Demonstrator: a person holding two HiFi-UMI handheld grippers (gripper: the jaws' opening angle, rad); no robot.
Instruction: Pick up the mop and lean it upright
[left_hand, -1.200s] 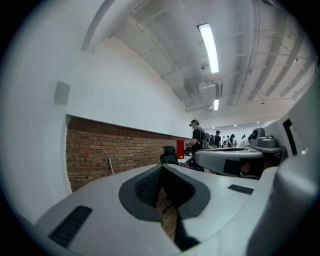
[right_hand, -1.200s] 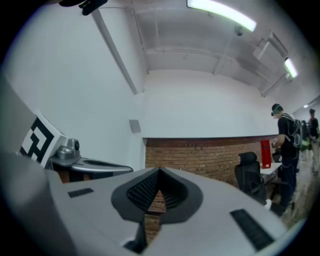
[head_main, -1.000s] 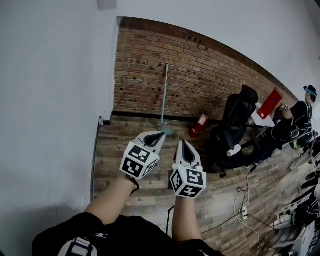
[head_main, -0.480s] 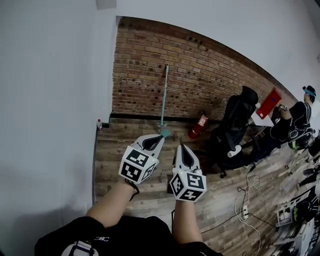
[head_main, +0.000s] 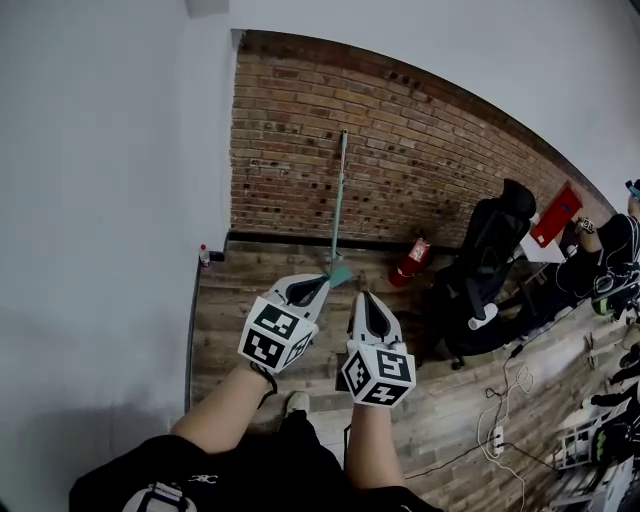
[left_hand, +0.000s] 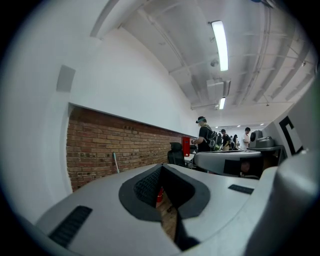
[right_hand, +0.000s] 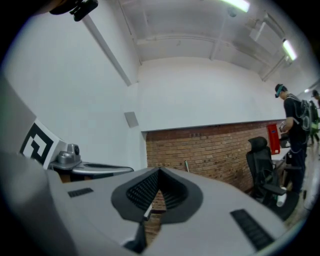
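Observation:
The mop stands upright against the brick wall, its pale green handle leaning on the bricks and its teal head on the wooden floor. Its handle also shows far off in the left gripper view as the mop handle and in the right gripper view as the mop handle. My left gripper and right gripper are held side by side in front of me, well short of the mop. Both are shut with nothing between the pads.
A red fire extinguisher lies on the floor right of the mop. A black office chair stands beyond it, with a seated person further right. Cables and a power strip run over the floor at right. A small bottle stands in the left corner.
The view has swung slightly, so the mop and chair sit a little further right. My shoe now shows between my arms. Both grippers keep their place and stay shut.

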